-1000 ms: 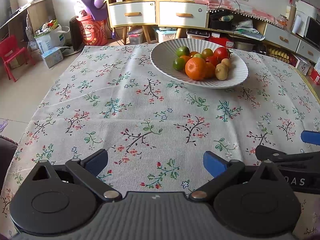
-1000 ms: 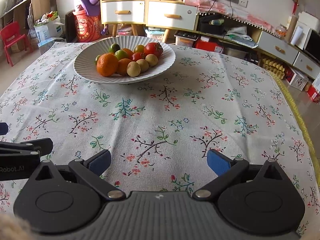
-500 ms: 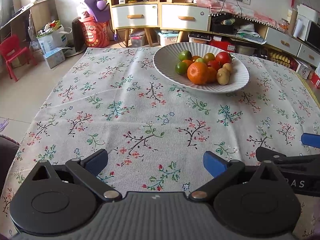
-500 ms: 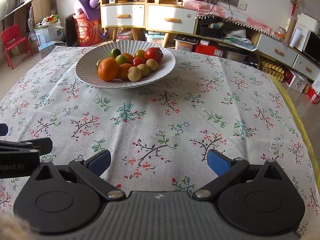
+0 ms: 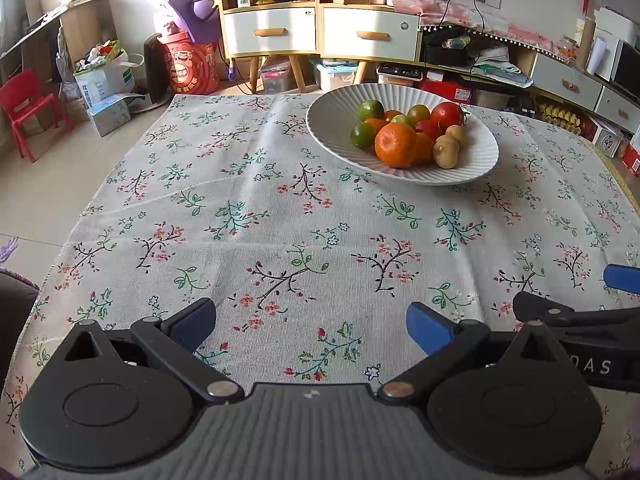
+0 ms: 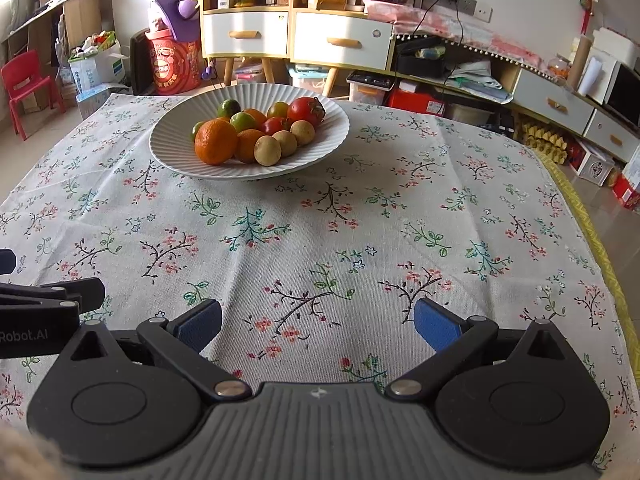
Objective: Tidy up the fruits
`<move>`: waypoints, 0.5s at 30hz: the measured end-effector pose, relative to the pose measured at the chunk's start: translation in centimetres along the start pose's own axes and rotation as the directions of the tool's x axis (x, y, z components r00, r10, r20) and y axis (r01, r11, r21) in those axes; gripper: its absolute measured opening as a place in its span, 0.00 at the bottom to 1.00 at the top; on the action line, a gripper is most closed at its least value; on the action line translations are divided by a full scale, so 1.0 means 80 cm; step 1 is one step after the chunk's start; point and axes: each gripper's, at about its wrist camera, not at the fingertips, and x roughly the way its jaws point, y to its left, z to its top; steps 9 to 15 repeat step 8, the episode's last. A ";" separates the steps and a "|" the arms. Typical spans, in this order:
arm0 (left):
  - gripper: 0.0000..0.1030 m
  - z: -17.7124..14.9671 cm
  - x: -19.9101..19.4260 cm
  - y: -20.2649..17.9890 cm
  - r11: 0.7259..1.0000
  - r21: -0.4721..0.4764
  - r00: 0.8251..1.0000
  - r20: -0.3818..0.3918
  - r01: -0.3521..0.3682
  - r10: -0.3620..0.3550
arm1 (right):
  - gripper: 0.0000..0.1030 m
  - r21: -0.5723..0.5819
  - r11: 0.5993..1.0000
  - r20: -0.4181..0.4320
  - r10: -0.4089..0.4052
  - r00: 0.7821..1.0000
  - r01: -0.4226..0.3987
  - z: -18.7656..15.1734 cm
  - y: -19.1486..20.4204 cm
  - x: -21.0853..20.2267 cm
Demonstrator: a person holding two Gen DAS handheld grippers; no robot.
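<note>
Left wrist: ribbed white bowl [image 5: 332, 128] holds round, glossy fruit [image 5: 395, 145].

Black left gripper [image 5: 310, 326], blue pads [image 5: 428, 328], silver pivot screws

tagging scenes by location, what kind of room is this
Most likely a lived-in home living or dining room: a table under a floral tablecloth with a fruit bowl, a drawer cabinet with shelves, and a child's red chair.

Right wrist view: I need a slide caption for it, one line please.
Open right gripper hovers over a floral tablecloth, facing a white ribbed bowl piled with fruit.
</note>
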 end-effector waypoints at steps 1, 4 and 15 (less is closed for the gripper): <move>0.95 0.000 0.000 0.000 1.000 0.000 1.000 0.000 0.000 0.000 | 0.99 0.000 1.000 0.000 0.000 1.000 0.000 0.000 0.000 0.000; 0.95 0.000 0.001 0.000 1.000 0.000 1.000 -0.003 0.004 -0.004 | 0.99 -0.001 1.000 0.000 0.000 1.000 0.000 -0.001 0.000 0.000; 0.95 0.000 0.001 0.000 1.000 0.000 1.000 -0.003 0.003 -0.003 | 0.99 -0.001 1.000 0.000 0.000 1.000 0.000 -0.001 0.000 0.000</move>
